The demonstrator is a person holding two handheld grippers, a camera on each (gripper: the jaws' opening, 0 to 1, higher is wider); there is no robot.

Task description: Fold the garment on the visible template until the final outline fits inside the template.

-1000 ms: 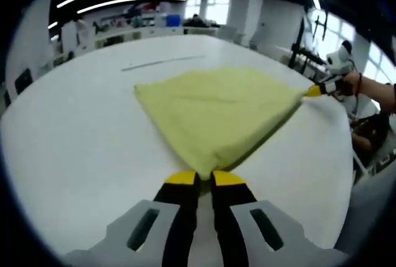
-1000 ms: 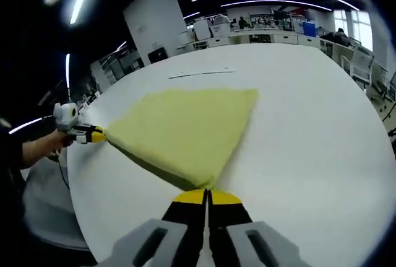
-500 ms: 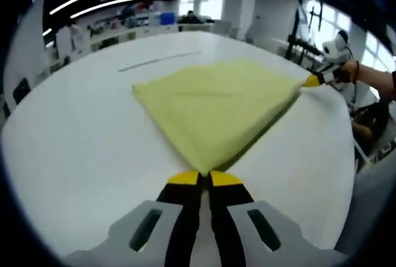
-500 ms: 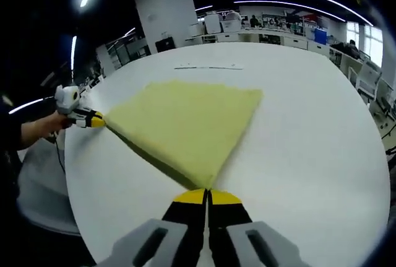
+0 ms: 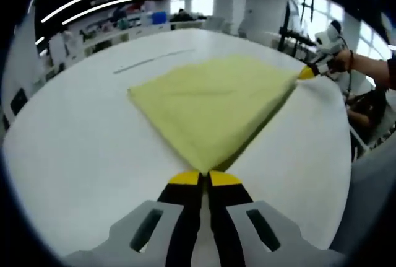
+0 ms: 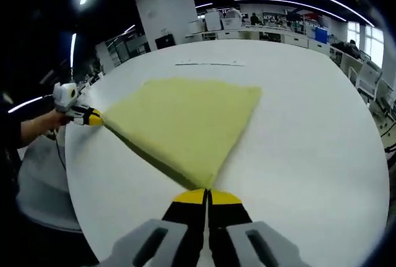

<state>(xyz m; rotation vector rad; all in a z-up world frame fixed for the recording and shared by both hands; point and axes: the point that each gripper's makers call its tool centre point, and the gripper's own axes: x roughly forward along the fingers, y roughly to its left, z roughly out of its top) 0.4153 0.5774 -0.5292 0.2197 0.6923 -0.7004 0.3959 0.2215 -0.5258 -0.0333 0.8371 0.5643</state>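
A pale yellow garment (image 5: 213, 103) lies spread on the white table (image 5: 74, 137), folded over so two layers show along the near edge. My left gripper (image 5: 205, 178) is shut on its nearest corner. The right gripper (image 5: 305, 73) appears at the far right of the left gripper view, pinching the other corner. In the right gripper view the same garment (image 6: 182, 118) stretches away from my right gripper (image 6: 206, 195), which is shut on its corner, and the left gripper (image 6: 93, 118) holds the far left corner. The edge between both grippers is pulled taut, slightly off the table.
A thin dark line (image 6: 209, 64) is marked on the table (image 6: 309, 131) beyond the garment. A person's hand (image 6: 43, 123) holds the left gripper past the table's edge. Desks and office furniture stand in the background.
Both views have shifted slightly; the garment stays stretched between the two grippers with its far edge resting on the table. Both grips are unchanged.
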